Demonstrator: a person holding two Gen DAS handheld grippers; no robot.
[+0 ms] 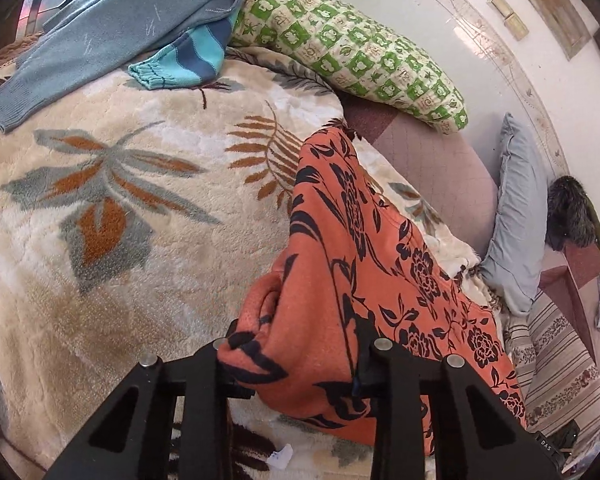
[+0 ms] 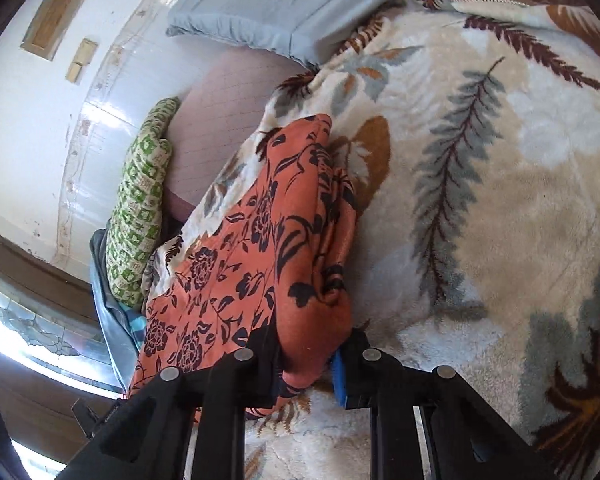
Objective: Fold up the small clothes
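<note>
Lying on the leaf-patterned blanket (image 1: pixel 120 208) near the bed's wall-side edge, long axis running straight ahead, orange floral garment (image 1: pixel 352 248) being clamped at both near corners by left tongs (image 1: pixel 300 364) and right tongs (image 2: pixel 312 360); blue sweater (image 1: pixel 112 28) showing only leftward.

Both wrist views sit close over the leaf-print blanket (image 1: pixel 100 208), looking down along their fingers. They share the orange floral garment (image 1: pixel 352 248) at 6 o'clock and the green-checked pillow (image 2: pixel 140 208).
</note>
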